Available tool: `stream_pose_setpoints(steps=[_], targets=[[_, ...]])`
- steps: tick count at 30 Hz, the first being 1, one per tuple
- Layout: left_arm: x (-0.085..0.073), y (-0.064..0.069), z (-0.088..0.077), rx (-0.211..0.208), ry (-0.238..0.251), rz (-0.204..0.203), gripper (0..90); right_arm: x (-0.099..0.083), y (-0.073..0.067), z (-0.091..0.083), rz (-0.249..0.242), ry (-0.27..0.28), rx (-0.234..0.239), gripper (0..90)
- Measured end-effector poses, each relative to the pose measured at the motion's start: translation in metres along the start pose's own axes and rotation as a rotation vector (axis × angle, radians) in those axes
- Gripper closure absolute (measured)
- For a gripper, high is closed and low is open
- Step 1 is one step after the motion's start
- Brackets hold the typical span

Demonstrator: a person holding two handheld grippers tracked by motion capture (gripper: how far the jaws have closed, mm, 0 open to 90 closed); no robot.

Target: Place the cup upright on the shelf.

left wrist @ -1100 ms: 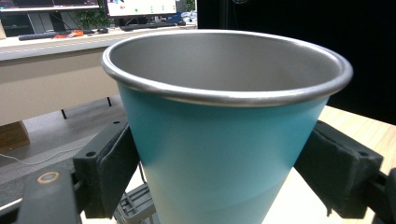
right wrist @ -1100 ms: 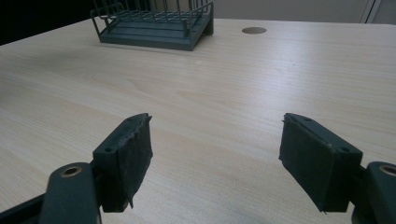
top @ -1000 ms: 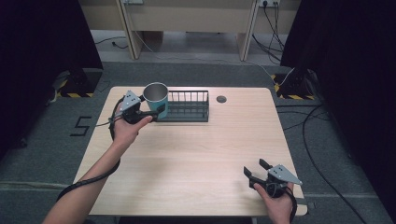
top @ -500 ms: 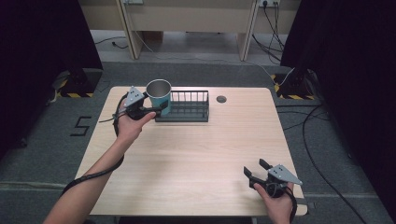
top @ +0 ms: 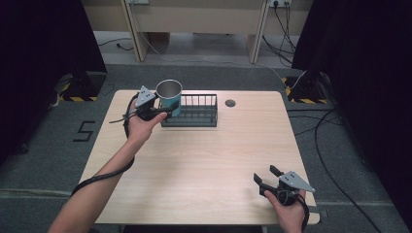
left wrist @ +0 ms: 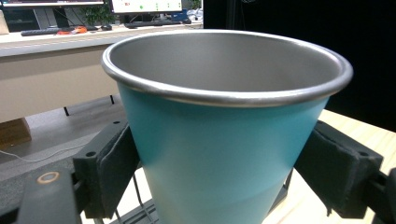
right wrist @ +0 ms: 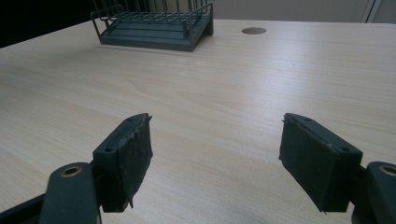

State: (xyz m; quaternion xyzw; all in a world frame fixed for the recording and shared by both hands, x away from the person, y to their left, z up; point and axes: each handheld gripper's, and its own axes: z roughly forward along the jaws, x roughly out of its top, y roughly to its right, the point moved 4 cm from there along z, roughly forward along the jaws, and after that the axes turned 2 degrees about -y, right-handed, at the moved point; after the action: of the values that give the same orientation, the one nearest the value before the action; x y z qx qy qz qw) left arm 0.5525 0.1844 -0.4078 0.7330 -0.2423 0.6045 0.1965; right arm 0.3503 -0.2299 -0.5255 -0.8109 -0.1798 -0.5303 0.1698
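Note:
A teal metal cup with a bare steel rim is held upright in the air over the left end of the dark wire rack. My left gripper is shut on the cup; both pads press its teal wall. The cup's inside looks empty. My right gripper hovers near the table's front right corner, open, with nothing between its pads. The rack lies far ahead of it.
The light wood table has a round cable hole right of the rack. Dark curtains stand on both sides, and cables trail on the floor at the right.
My left gripper has lifted the cup and carried it right, from beside the rack's left end to above it. The right gripper has stayed put.

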Motion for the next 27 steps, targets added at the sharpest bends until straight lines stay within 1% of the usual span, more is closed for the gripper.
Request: stream_pose_setpoints(steps=[2,8,15,27], targets=[[0.001,-0.001,0.002,0.002,0.001,-0.004,16.3,0.0,0.0,0.0,0.001,0.0,0.001,26.0],[0.003,-0.002,0.008,0.008,-0.007,0.001,16.3,0.0,0.0,0.0,0.001,0.0,0.0,25.9],[0.007,-0.003,0.016,0.012,-0.002,-0.009,16.3,0.0,0.0,0.0,0.001,0.002,0.0,26.0],[0.009,-0.006,0.029,0.034,-0.004,-0.019,16.3,0.0,0.0,0.0,0.002,0.003,0.002,25.9]])
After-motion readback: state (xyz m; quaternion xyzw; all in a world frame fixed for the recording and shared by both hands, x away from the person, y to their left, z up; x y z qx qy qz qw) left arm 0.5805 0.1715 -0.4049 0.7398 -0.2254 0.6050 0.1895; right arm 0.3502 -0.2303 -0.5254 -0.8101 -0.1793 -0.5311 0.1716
